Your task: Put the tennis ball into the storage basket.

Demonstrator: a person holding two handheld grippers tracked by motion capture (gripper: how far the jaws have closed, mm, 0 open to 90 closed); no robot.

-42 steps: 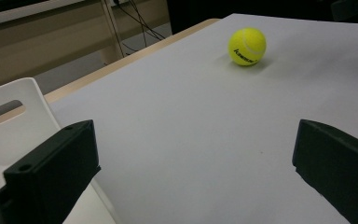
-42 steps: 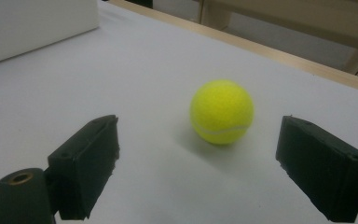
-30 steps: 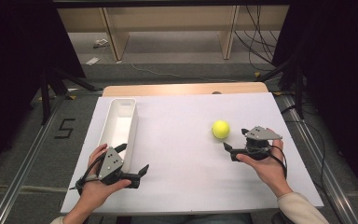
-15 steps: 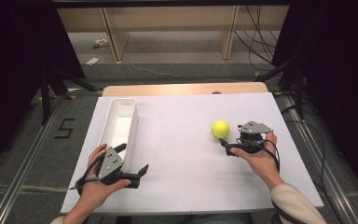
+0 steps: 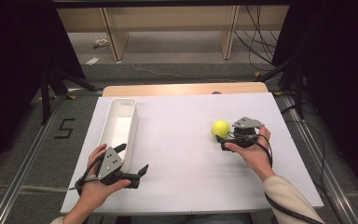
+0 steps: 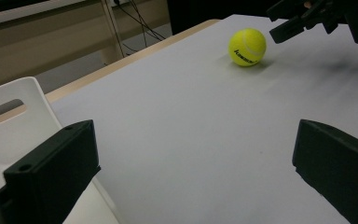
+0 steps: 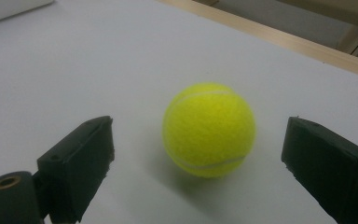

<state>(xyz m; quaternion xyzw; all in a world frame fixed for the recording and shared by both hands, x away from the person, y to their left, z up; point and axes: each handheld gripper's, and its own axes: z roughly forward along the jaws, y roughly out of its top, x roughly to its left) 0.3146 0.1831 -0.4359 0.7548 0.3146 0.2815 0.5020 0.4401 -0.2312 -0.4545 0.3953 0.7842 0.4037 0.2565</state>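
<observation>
Left gripper (image 5: 137, 176) near front edge of white board (image 5: 182, 186), jaws apart, nothing between. Right gripper (image 5: 223, 140) jaws just opening, wide, either side of tennis ball (image 7: 208, 129), not touching. Bare board between. White bin (image 5: 119, 128) along left edge.

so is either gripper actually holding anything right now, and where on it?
Nothing held. The right gripper has just been opening; its jaws stand apart around the tennis ball without touching it. The left gripper is open over the white board.
</observation>
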